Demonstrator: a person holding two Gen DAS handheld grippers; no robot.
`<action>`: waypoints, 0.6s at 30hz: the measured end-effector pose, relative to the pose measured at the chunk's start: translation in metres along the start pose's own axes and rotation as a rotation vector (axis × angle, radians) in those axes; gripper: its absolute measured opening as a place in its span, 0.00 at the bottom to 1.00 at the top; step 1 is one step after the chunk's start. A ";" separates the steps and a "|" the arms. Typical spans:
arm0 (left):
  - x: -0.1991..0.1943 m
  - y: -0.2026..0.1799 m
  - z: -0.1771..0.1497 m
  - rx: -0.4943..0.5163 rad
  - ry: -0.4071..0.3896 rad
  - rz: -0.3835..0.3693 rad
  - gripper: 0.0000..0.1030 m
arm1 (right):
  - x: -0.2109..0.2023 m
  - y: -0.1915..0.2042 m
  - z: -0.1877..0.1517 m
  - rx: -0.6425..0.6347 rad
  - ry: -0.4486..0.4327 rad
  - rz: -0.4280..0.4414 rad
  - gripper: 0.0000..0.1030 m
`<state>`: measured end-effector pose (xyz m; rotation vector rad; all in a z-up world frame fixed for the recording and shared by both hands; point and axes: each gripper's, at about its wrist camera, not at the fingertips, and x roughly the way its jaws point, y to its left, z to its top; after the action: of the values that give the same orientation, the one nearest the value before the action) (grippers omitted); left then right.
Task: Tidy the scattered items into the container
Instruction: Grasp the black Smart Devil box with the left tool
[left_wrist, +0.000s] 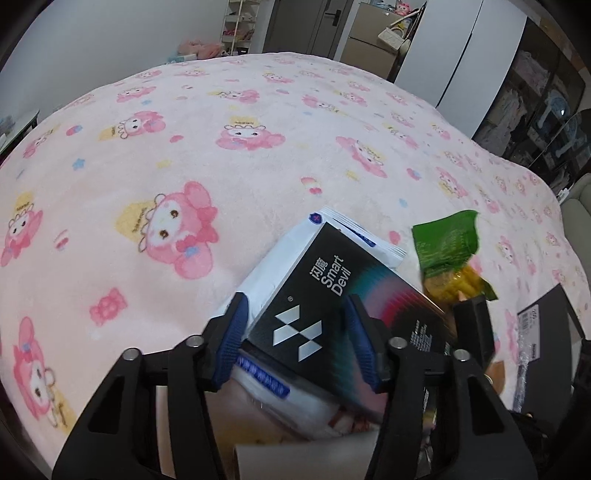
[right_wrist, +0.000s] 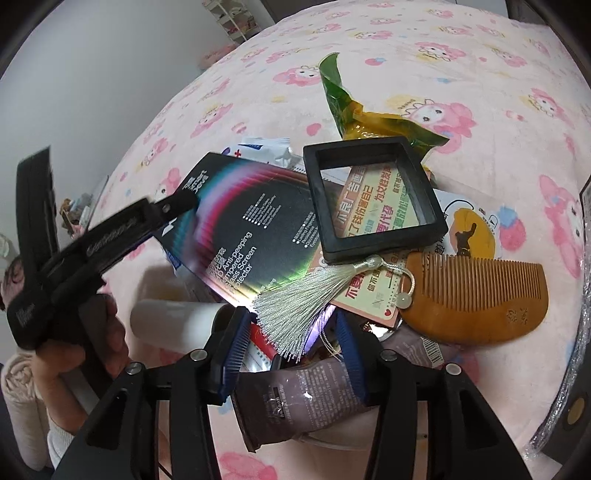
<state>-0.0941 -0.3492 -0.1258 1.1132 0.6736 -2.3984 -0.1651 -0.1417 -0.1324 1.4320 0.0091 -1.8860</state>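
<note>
Claws hover half-open, gripping nothing — left claw (left_wrist: 295, 343) astride the glossy black screen-protector box (left_wrist: 328, 295), best pinched squarely across its edges; right claw (right_wrist: 288, 347) over a silver tassel (right_wrist: 295, 306).

Soft, even indoor light fills both fisheye views, with dark vignetted corners and strongly bowed edges. The pink cartoon-print fleece blanket (left_wrist: 258, 122) looks bright and nearly shadowless. Glare streaks across the glossy black screen-protector box (right_wrist: 255, 225), whose near end blurs in the left wrist view. Left of that box, the person's hand (right_wrist: 88, 339) and the black device it grips are motion-smeared.
</note>
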 end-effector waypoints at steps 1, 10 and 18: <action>-0.006 0.000 -0.003 -0.003 0.009 -0.012 0.46 | -0.003 -0.002 -0.001 0.007 -0.003 0.005 0.43; -0.048 -0.019 -0.044 0.038 0.066 -0.075 0.48 | -0.044 -0.012 -0.017 0.024 -0.034 -0.081 0.43; -0.011 -0.024 -0.032 0.045 0.099 -0.108 0.53 | -0.021 -0.036 -0.004 0.119 -0.010 -0.003 0.63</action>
<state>-0.0820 -0.3100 -0.1292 1.2511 0.7327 -2.4732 -0.1804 -0.1028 -0.1312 1.5023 -0.1075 -1.9237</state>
